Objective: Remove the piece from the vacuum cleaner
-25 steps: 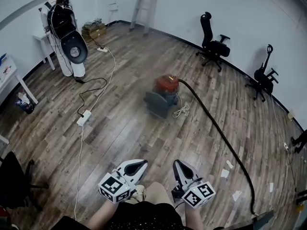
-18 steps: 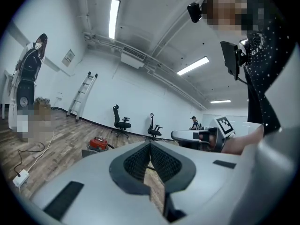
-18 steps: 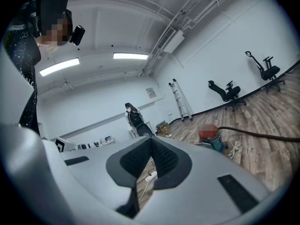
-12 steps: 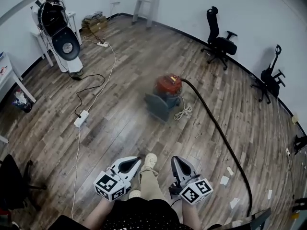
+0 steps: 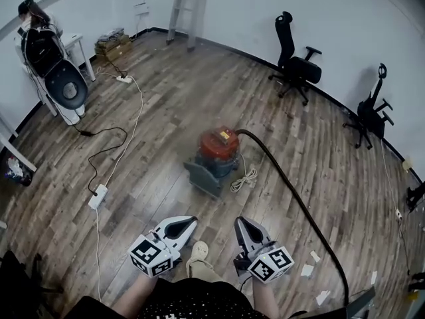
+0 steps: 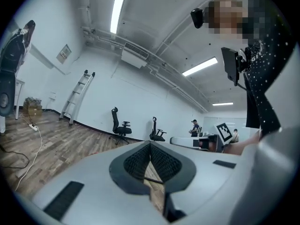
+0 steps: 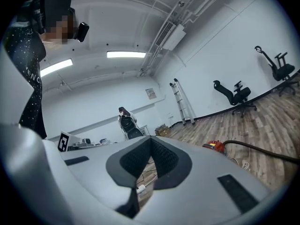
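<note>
Vacuum cleaner (image 5: 218, 153), one, one hose (image 5: 292, 195), one ladder (image 5: 180, 8)

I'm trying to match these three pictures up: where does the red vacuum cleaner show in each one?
Head view: vacuum cleaner on the floor, at centre.
Left gripper view: not visible.
Right gripper view: low, right of centre.
Shared landmark: the ladder leaning on the wall.

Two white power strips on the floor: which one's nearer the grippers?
The near power strip, lower left of the red vacuum cleaner in the head view. The far power strip lies by the cardboard boxes near the wall.
</note>
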`<state>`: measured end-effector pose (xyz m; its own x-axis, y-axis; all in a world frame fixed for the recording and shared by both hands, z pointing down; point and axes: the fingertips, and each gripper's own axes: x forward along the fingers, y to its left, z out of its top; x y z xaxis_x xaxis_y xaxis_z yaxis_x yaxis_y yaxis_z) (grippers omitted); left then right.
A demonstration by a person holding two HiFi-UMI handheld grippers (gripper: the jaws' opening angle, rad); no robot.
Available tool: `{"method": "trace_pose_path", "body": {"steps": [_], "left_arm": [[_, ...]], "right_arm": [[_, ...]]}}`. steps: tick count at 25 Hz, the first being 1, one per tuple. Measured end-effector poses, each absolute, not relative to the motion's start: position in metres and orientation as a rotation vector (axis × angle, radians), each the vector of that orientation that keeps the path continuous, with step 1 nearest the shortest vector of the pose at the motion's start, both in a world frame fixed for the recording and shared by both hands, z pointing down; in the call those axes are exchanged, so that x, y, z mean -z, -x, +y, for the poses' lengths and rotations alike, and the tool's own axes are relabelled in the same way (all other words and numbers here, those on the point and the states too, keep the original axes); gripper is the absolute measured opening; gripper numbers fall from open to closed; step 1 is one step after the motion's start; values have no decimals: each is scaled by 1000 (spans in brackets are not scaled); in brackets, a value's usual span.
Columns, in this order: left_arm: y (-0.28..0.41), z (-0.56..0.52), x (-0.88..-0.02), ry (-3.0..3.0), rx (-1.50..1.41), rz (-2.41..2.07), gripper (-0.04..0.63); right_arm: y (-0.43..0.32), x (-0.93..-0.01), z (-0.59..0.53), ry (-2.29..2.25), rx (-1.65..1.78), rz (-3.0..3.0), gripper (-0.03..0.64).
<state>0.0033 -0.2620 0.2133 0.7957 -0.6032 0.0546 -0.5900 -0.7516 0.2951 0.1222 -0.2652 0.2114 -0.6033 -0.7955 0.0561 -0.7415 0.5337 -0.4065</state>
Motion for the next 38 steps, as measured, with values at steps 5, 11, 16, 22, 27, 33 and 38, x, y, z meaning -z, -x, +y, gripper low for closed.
{"method": "trace_pose_path", "body": {"steps": [5,11,16,22,27,33,38], "left_arm": [[-20,-338,-219,-2677,49,-932,8],[-20,-391,-227,-2643,2,-982,8],[-8,-425,-238,-2624,-45,-972,8],[-9,-477,-265,-2645,-115,-857,8],[-11,-521,-317,-2721,-148,-760,8],[-21,-552,-420,-2750,-109,-746,8],[-16,-566,-511,-2700,-30,-798,8]], "right_arm": [[-143,-213,-346,1308,602,2634,11],[-142,-221,-404,1273,638,2645,11],[-139,-241,-437,1309,727,2611,11],[-147,-257,-483,1390,695,2568,11],[-148,-295,-520,1376,585,2609,11],[-153,-396,-539,1342,541,2671,11],[-157,-493,-545,1312,565,2631,11]]}}
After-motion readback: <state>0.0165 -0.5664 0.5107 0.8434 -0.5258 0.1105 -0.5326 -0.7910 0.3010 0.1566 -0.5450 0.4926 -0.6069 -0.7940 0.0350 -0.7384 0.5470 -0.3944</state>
